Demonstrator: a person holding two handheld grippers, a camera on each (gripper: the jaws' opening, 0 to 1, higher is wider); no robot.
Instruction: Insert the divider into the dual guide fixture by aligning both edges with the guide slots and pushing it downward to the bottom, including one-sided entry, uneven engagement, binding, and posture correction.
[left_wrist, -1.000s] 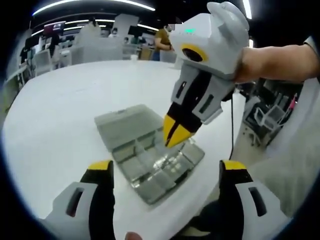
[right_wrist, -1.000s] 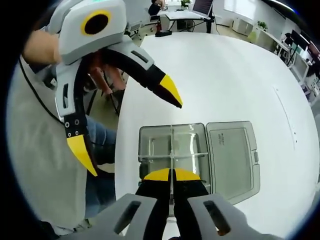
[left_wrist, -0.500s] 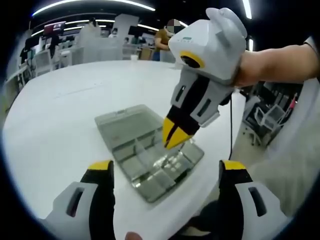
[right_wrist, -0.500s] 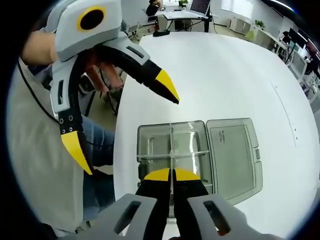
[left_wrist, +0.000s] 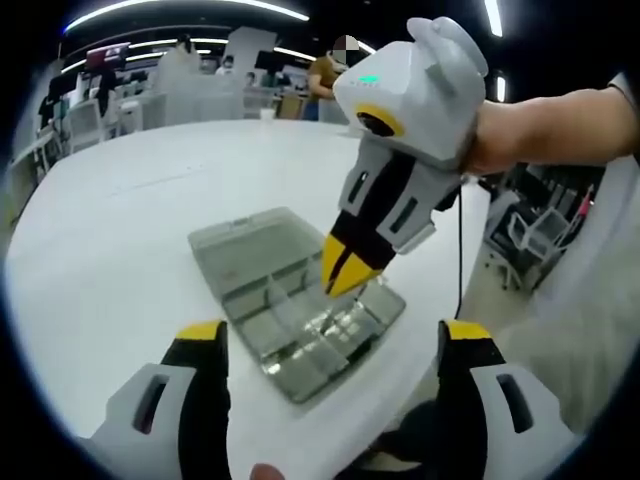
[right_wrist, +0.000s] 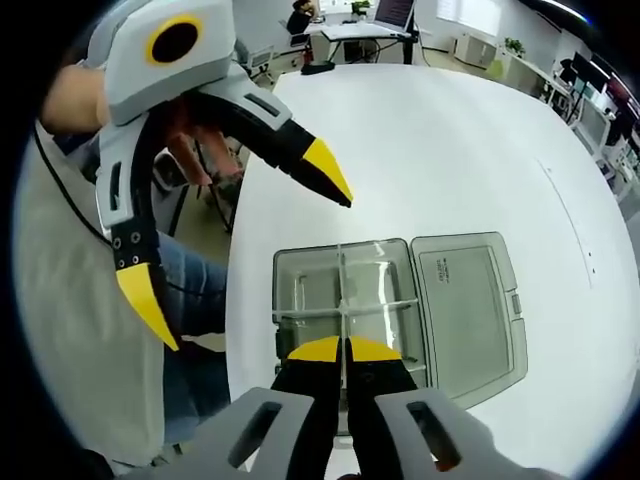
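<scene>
Divider (right_wrist: 341, 285), a thin clear strip, stands upright along the middle of the dual guide fixture (right_wrist: 345, 300), seen from above in the right gripper view. That fixture is a clear plastic tray with its hinged lid (right_wrist: 468, 310) lying open flat beside it, near the edge of the white bench (right_wrist: 450, 140). The right claw (right_wrist: 345, 349) has its yellow tips pressed together over the divider's near end (whether it actually grips the strip, I cannot tell). The left claw (right_wrist: 240, 255) enters from the left, jaws spread wide and holding nothing.

In the left gripper view, the left claw (left_wrist: 330, 335) frames the tray (left_wrist: 300, 340) with its tips far apart. The right claw (left_wrist: 342, 268) comes down from above, tips closed over the tray's compartments; a person's forearm (left_wrist: 550, 125) holds it.
</scene>
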